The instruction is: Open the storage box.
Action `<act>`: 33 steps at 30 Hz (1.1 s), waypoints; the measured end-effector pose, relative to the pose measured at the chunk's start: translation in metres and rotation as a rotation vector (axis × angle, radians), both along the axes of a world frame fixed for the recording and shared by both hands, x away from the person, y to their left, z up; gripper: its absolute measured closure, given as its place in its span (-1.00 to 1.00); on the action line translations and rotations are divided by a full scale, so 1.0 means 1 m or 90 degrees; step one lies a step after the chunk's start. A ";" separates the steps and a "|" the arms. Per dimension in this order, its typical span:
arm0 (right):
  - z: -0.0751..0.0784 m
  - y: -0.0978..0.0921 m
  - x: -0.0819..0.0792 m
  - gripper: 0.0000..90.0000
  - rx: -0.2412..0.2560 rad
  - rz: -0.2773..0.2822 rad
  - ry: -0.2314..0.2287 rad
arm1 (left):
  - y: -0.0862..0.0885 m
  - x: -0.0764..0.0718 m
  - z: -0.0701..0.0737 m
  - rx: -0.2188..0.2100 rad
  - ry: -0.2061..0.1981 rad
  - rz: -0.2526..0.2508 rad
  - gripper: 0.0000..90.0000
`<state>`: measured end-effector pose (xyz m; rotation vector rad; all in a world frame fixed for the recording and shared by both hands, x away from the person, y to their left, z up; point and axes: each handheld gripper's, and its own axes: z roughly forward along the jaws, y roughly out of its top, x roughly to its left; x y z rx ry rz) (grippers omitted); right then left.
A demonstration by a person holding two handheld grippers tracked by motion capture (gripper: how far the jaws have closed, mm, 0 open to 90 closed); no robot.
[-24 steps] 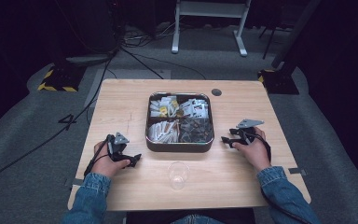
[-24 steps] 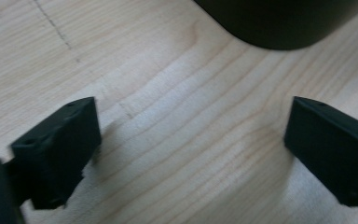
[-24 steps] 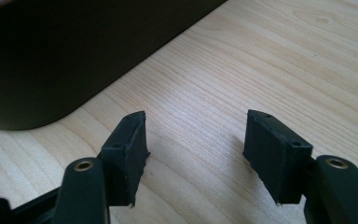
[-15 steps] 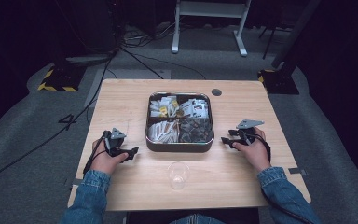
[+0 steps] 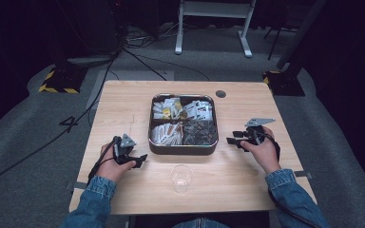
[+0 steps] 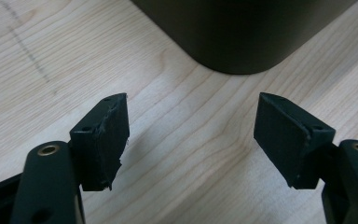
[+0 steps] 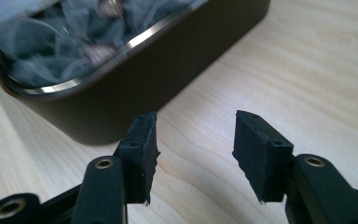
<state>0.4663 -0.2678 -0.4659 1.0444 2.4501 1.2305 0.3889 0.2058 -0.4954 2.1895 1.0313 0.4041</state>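
A dark square tray (image 5: 183, 149) with four compartments of small packets stands mid-table. My left gripper (image 5: 141, 160) rests low on the wood just left of the tray's near left corner (image 6: 233, 56), jaws wide apart and empty (image 6: 193, 135). Right of the tray, my right gripper (image 5: 231, 140) points at its side wall (image 7: 135, 98), jaws apart with nothing between them (image 7: 196, 149). A clear glass (image 5: 181, 176) stands in front of the tray, between the two hands.
The wooden table (image 5: 123, 109) has bare wood around the tray. A round dark grommet (image 5: 220, 94) sits at the back right. Cables and stand legs (image 5: 209, 33) lie on the floor beyond the table.
The left hand and gripper have shifted slightly back and to the left along the table. The right gripper has held its place.
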 end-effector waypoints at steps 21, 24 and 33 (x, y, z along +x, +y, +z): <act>0.052 0.072 0.020 0.13 0.022 0.076 -0.022 | 0.010 -0.008 -0.008 -0.017 -0.002 0.041 -0.46; 0.056 0.084 0.023 0.12 0.016 0.088 -0.026 | 0.009 -0.008 -0.008 -0.016 -0.001 0.044 -0.46; 0.055 0.133 0.046 0.11 -0.019 0.106 -0.005 | 0.009 -0.011 -0.008 -0.016 -0.002 0.057 -0.46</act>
